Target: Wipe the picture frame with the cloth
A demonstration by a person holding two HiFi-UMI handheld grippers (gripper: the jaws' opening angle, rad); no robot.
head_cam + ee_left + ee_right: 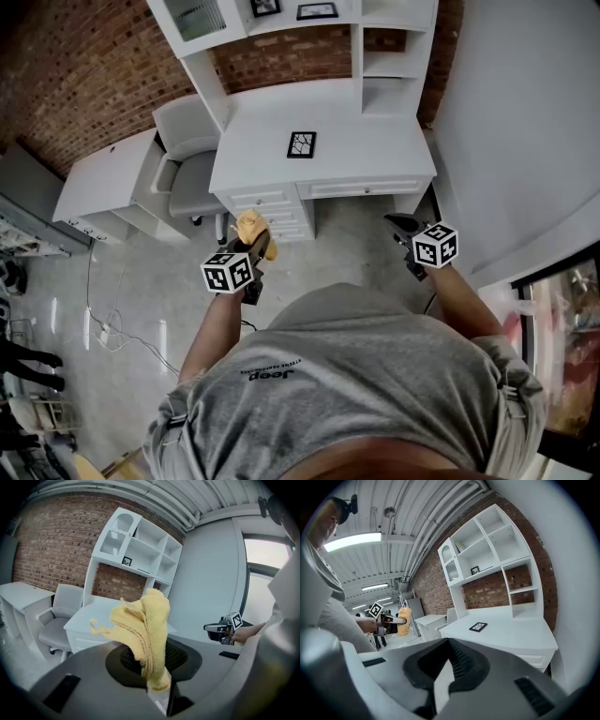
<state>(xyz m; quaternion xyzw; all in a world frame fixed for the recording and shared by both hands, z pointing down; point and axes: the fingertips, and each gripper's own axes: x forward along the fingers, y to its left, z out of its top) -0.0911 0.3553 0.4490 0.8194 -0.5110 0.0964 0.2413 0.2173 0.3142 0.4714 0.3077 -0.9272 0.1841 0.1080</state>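
Yellow cloth is pinched in the L hand-held gripper. R hand-held gripper is pressed together, empty. Picture frame lies flat on the white desk.

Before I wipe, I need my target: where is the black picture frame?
Head view: the small black picture frame lies flat in the middle of the white desk, right of the grey chair.
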